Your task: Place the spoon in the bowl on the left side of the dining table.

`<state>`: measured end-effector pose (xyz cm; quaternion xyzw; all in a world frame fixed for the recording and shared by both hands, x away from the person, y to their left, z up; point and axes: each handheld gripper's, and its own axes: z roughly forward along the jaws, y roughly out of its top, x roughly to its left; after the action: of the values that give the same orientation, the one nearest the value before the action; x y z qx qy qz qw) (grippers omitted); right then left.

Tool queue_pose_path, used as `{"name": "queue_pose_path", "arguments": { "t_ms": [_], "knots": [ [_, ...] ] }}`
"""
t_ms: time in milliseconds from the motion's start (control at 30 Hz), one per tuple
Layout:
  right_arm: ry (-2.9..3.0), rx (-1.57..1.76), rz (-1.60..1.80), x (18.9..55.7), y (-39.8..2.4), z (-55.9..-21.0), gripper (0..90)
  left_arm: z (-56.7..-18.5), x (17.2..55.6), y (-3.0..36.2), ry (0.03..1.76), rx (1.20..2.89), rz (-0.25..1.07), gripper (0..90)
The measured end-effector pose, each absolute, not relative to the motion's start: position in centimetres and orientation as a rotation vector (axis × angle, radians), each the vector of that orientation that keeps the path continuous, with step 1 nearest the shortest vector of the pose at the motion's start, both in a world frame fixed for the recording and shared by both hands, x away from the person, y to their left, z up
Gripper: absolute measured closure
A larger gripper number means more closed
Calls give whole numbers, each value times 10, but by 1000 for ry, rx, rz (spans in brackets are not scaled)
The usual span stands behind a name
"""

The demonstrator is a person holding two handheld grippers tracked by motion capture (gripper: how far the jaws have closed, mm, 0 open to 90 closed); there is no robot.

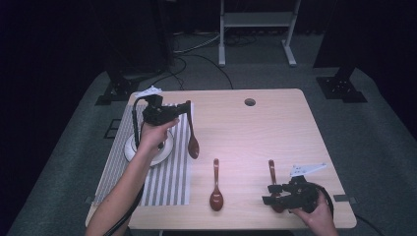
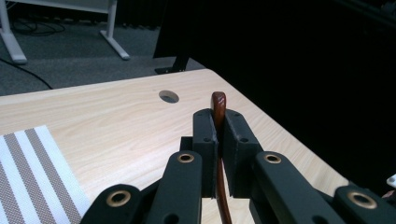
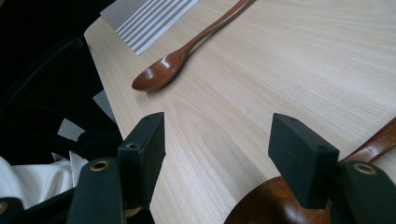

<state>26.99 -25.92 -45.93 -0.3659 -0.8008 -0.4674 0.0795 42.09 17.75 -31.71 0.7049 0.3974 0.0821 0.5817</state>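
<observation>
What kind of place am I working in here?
Probably a lab or recording studio, not a home: a bare wooden table on grey carpet, dark surroundings, loose cables on the floor and a metal stand frame behind. The place mat and spoons look staged.

A tabletop (image 1: 275,128) carries a placemat (image 1: 167,182) along its left edge, with a bowl (image 1: 164,152) sitting on the mat's middle left. Above the bowl and mat, the left gripper (image 1: 188,109) holds a spoon (image 1: 193,142) by its handle end, the spoon hanging down over the mat's right edge. Right of the placemat, near the tabletop's front edge, a second spoon (image 1: 216,189) lies flat with its bowl end toward the person. Further right, a third spoon (image 1: 272,172) lies likewise, its bowl end under the right gripper (image 1: 268,193) at the front right corner. A cable hole (image 1: 250,102) sits near the far edge, centre.
</observation>
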Motion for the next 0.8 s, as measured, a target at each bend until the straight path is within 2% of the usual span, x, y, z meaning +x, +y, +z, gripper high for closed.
{"name": "queue_pose_path", "arguments": {
  "t_ms": [800],
  "knots": [
    [-2387,-1104,-1407,271,-261,-459,349,-308,425,237,1045,1588,298,844]
  ]
}}
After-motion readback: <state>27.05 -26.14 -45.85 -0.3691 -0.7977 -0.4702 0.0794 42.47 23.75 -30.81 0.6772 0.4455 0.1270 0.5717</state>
